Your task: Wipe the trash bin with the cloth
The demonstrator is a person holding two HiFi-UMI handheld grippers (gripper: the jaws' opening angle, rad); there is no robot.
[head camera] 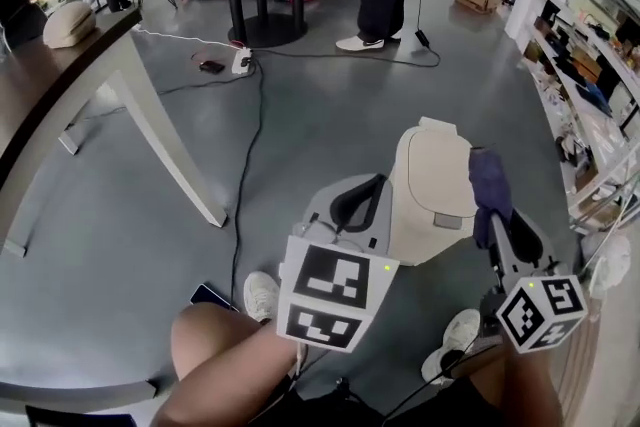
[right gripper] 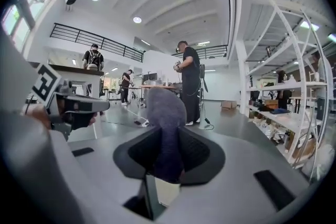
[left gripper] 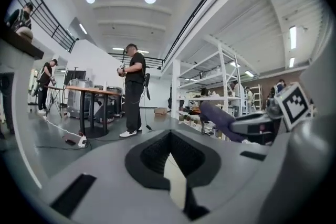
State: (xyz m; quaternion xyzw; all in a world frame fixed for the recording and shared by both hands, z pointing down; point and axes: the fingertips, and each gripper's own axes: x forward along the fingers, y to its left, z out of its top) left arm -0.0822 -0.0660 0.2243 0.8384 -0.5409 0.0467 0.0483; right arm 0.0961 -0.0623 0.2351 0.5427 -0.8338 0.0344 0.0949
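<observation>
1. Cloth [head camera: 489, 177], purple and bunched, stood pinched in the closed jaws of the right gripper [head camera: 495, 215]. Its loose end rose just above the right edge of the cream trash bin [head camera: 415, 235] on the grey floor [head camera: 300, 95], seemingly held there so the free fabric could be dragged across the lid [head camera: 438, 170].
2. The left gripper [head camera: 355, 202] hung just beside the bin's left flank with its jaws together on nothing, apparently placed to steady the bin (whether it touched the side could not be told).
3. Only the head view gave the layout: the bin stood between the two grippers with its lid down, the person's white shoes [head camera: 262, 293] were close in front of it, and a cable [head camera: 243, 165] trailed away across the floor.
4. Only the right gripper view showed the grip itself, with the cloth running down between the black pads [right gripper: 195, 152] and a sliver of cream bin below.
5. The left gripper view showed its own pads meeting with no fabric between them and, off to the right, the other gripper carrying the cloth. Both gripper views also took in a bystander in black [right gripper: 190, 81], who was cropped at the head view's top edge.
</observation>
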